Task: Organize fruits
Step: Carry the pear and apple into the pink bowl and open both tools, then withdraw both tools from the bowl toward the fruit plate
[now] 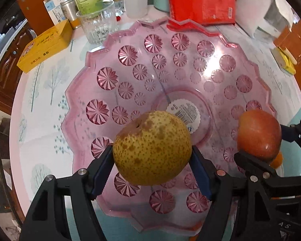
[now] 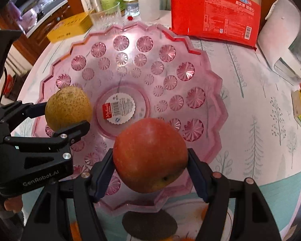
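Glass cup (image 1: 99, 27), red packet (image 2: 215, 12) behind pink bowl (image 2: 210, 108)

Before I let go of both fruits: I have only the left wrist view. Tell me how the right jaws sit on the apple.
Observer: Both pads of the right gripper press the apple at its sides, above the pink bowl's near part.
Operator: Report what lies below it.
Observer: A dark, flat, round thing lies just outside the bowl's near rim.
Operator: Check the bowl's middle.
Observer: The pear half hides it from you: a sticker with a red band and a barcode.
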